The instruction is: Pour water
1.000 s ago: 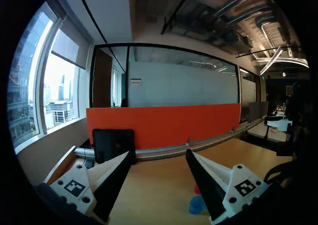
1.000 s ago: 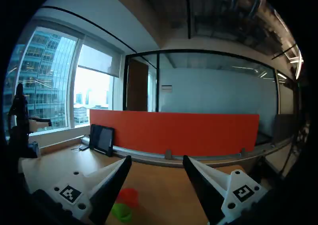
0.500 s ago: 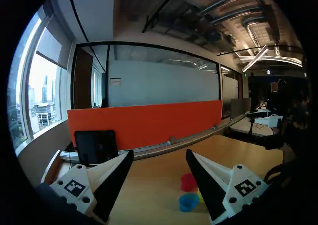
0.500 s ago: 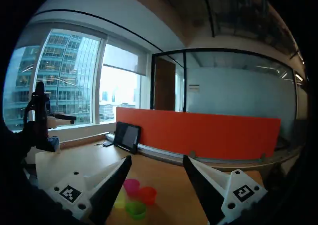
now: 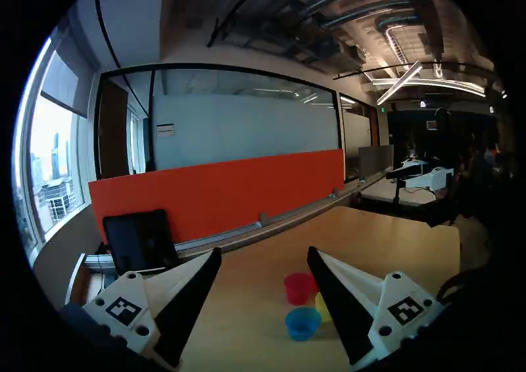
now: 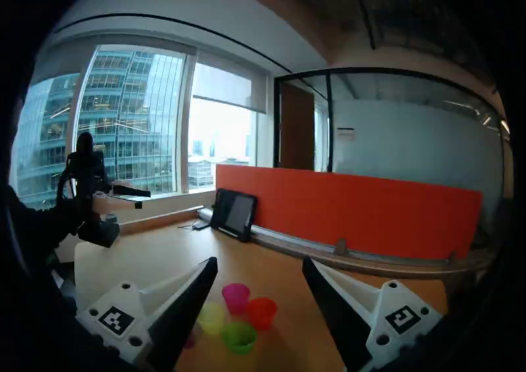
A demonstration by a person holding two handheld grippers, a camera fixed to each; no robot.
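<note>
Yellow cup (image 5: 321, 304) half hidden, behind fingers (image 5: 342, 313)

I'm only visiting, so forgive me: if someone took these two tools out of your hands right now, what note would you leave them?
Left tool: open, empty.
Right tool: open, empty.
Cups stand on the desk: red cup and blue cup ahead of the left tool; pink cup and green cup ahead of the right tool.
Done: nothing gripped yet.
To do: probably grip a cup, then pour.
</note>
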